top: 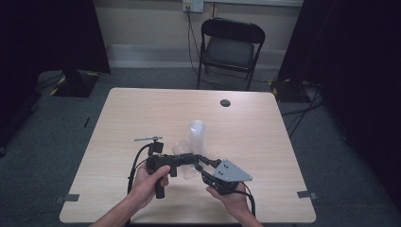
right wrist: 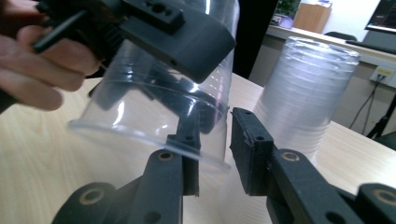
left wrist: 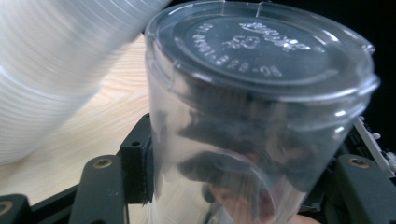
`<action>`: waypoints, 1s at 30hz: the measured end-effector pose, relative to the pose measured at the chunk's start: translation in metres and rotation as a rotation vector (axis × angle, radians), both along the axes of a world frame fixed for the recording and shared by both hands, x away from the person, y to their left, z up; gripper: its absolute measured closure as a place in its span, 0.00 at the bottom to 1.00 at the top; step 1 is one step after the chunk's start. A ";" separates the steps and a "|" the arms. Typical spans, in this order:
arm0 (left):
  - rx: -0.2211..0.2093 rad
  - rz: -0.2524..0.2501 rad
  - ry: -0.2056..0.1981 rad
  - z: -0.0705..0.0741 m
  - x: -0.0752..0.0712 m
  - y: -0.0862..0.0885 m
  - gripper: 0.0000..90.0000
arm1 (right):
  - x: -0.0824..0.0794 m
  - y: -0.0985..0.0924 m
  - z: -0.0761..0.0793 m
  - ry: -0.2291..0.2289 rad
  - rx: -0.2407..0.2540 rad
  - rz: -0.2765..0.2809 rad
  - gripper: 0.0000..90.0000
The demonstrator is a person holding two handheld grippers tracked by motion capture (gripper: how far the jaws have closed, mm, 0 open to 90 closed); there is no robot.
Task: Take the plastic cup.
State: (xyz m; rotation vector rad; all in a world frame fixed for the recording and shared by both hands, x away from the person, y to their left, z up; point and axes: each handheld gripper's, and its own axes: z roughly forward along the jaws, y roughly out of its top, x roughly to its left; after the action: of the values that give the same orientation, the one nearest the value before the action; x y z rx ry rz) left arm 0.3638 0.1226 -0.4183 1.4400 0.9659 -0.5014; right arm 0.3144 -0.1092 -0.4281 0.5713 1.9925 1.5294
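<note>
Near the tabletop's (top: 142, 113) front edge, clear smooth plastic cup (left wrist: 261, 116) clamped in left gripper (top: 187, 158), right gripper (right wrist: 212, 154) straddling its rim, jaws parted, ribbed cup stack (top: 196, 135) behind.

The single cup (left wrist: 261, 116) looks like thin clear plastic, glossy, with embossed lettering on its base, and the cup stack (right wrist: 303, 98) beside it is the same stuff but ribbed and a bit cloudier. Both grippers, left gripper (top: 189, 160) and right gripper (right wrist: 212, 154), are matt black plastic with brassy screw heads, and the bench (top: 142, 113) is smooth, pale wood-grain laminate.
</note>
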 end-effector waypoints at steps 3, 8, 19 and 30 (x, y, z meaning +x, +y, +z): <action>0.004 -0.001 -0.002 0.000 -0.004 -0.004 0.42 | -0.001 0.000 -0.001 -0.021 0.015 -0.010 0.81; -0.017 -0.012 0.004 0.000 -0.005 -0.006 0.43 | -0.003 0.000 0.000 -0.064 0.032 -0.017 0.82; -0.009 -0.023 -0.019 -0.004 -0.007 -0.010 0.38 | -0.007 0.000 0.002 -0.099 0.022 -0.053 0.93; 0.010 0.005 -0.069 -0.004 -0.007 -0.009 0.26 | -0.009 -0.001 0.002 -0.099 0.013 -0.054 0.99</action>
State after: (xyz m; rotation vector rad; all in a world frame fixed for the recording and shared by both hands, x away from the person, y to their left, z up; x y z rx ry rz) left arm 0.3571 0.1135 -0.4225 1.4545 0.9182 -0.4408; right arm 0.3057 -0.1098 -0.4263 0.5395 1.8793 1.5094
